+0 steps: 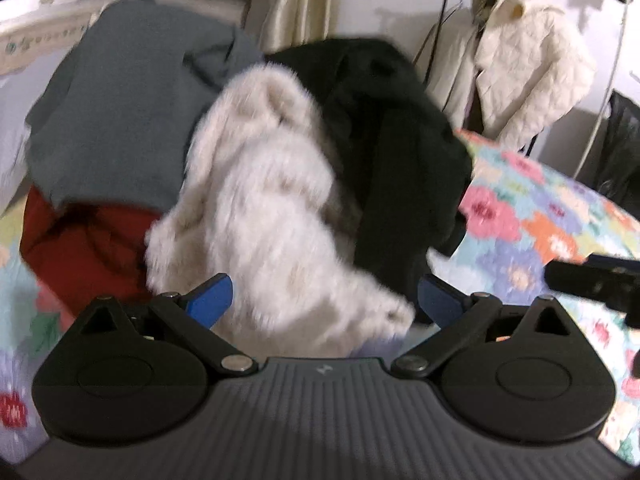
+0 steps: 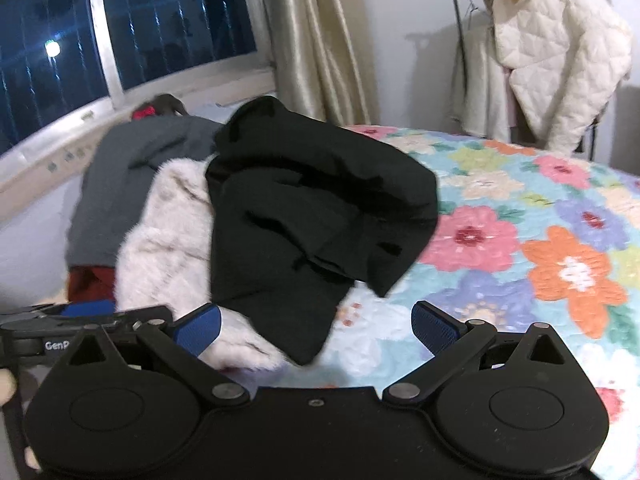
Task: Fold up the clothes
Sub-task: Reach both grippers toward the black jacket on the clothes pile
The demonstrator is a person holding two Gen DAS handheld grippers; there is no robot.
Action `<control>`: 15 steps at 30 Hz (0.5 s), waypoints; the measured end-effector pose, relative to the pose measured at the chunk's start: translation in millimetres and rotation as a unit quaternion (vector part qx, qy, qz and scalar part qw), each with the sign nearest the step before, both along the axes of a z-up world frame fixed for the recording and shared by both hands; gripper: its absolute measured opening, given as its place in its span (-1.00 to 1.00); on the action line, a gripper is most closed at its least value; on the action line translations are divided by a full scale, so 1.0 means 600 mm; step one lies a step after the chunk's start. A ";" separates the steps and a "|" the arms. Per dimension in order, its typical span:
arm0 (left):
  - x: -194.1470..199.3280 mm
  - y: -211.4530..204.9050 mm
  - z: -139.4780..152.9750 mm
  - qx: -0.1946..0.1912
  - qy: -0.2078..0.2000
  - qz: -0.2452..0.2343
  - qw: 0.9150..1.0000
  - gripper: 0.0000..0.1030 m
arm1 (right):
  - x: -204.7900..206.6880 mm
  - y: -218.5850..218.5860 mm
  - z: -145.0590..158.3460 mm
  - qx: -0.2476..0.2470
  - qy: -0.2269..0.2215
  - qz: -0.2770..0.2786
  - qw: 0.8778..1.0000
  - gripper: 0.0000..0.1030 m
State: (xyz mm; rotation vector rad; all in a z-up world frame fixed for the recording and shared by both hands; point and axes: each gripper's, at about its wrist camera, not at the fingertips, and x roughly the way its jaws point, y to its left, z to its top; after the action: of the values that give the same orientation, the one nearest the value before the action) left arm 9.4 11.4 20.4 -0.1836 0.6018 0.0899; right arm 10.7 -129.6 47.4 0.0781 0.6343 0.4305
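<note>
A heap of clothes lies on a bed with a flowered quilt [image 2: 520,240]. On top sit a fluffy cream garment [image 1: 264,208] [image 2: 164,248], a black garment [image 1: 392,152] [image 2: 312,208] draped over its right side, a grey top [image 1: 120,120] [image 2: 116,192] behind, and a red piece [image 1: 80,248] [image 2: 86,282] underneath. My left gripper [image 1: 324,302] is open, its blue pads either side of the cream garment's near edge. My right gripper [image 2: 316,330] is open just before the black garment's lower corner. Neither holds anything.
A window [image 2: 120,32] with a sill runs along the far left, with a cream curtain [image 2: 316,40] beside it. A white quilted jacket [image 2: 560,48] [image 1: 528,68] hangs on a rack at the back right. The left gripper's body [image 2: 60,332] shows at the right wrist view's lower left.
</note>
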 end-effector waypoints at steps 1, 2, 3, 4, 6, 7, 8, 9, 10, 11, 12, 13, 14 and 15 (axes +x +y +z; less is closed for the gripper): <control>0.005 -0.004 0.007 0.009 -0.010 -0.008 1.000 0.96 | 0.003 0.000 -0.001 0.010 0.000 0.005 1.000 1.00; 0.011 -0.009 0.013 0.018 -0.021 -0.019 0.999 0.96 | 0.006 0.001 -0.003 0.016 0.000 0.012 1.000 1.00; 0.019 -0.014 0.019 0.024 -0.033 -0.031 0.999 0.97 | 0.010 0.002 -0.003 0.020 -0.002 0.019 1.000 1.00; 0.031 -0.015 0.022 0.021 -0.046 -0.043 0.998 1.00 | 0.013 0.005 -0.004 0.014 -0.011 0.029 0.999 1.00; 0.065 -0.009 0.019 -0.011 -0.060 -0.063 0.996 1.00 | 0.016 0.017 -0.011 -0.020 -0.039 0.050 0.998 0.99; 0.086 -0.011 0.013 -0.012 -0.049 -0.059 0.997 1.00 | 0.016 0.025 -0.019 -0.054 -0.055 0.056 0.995 0.99; 0.103 -0.016 0.009 -0.005 -0.035 -0.053 0.998 1.00 | 0.016 0.029 -0.027 -0.074 -0.063 0.058 0.994 0.99; 0.116 -0.019 0.003 -0.006 -0.033 -0.055 0.998 1.00 | 0.015 0.031 -0.035 -0.083 -0.065 0.059 0.993 0.99; 0.122 -0.019 -0.005 -0.021 -0.037 -0.065 0.997 1.00 | 0.014 0.032 -0.043 -0.092 -0.067 0.060 0.992 0.99; 0.128 -0.017 -0.017 -0.046 -0.037 -0.075 0.995 1.00 | 0.013 0.032 -0.049 -0.093 -0.064 0.061 0.992 0.99; 0.133 -0.015 -0.028 -0.062 -0.038 -0.073 0.995 1.00 | 0.012 0.032 -0.053 -0.092 -0.061 0.064 0.992 0.99; 0.137 -0.015 -0.038 -0.063 -0.038 -0.064 0.995 1.00 | 0.011 0.033 -0.056 -0.097 -0.063 0.067 0.991 0.99; 0.141 -0.015 -0.049 -0.061 -0.036 -0.056 0.996 1.00 | 0.010 0.036 -0.057 -0.106 -0.069 0.070 0.990 0.99; 0.149 -0.017 -0.062 -0.046 -0.024 -0.049 0.997 1.00 | 0.011 0.038 -0.056 -0.116 -0.077 0.073 0.988 0.99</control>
State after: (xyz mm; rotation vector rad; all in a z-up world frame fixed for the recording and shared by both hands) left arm 99.0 1.5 -17.0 -0.2445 0.5675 -0.0380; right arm 17.1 -106.9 13.8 -0.2232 0.5357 0.4957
